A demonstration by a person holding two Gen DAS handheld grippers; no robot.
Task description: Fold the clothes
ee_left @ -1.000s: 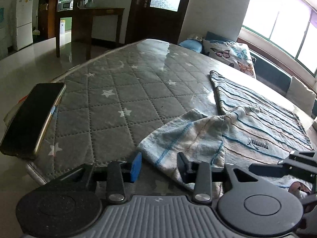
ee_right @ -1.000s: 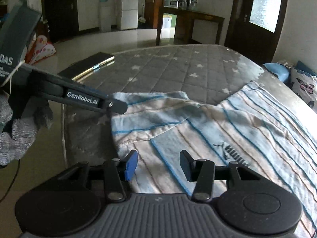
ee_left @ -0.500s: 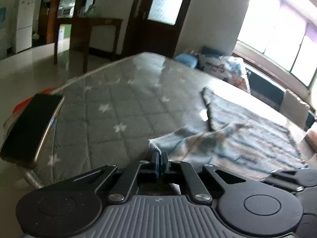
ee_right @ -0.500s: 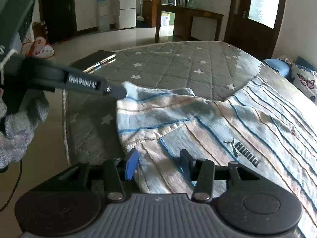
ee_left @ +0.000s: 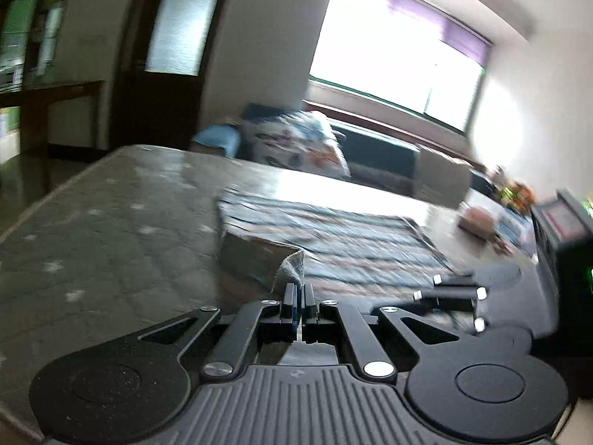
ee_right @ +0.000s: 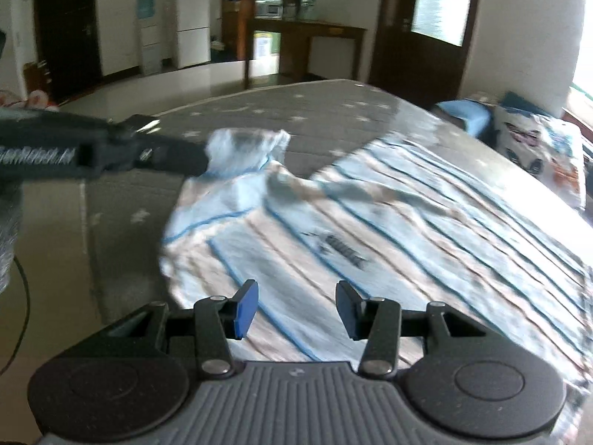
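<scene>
Left claw (ee_left: 298,298) clamped on striped shirt (ee_right: 389,230) corner, lifted off mattress (ee_right: 296,118); right claw (ee_right: 296,309) open above hem; frames motion-blurred, logo unreadable

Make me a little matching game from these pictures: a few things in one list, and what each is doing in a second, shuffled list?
Things:
1. left gripper
2. right gripper
3. striped shirt
4. butterfly pillow

States:
A. open, holding nothing
B. lying on the star-patterned mattress, one sleeve lifted
C. shut on a pinch of sleeve
D. resting beyond the mattress's far edge

Pairs: 1-C, 2-A, 3-B, 4-D
</scene>
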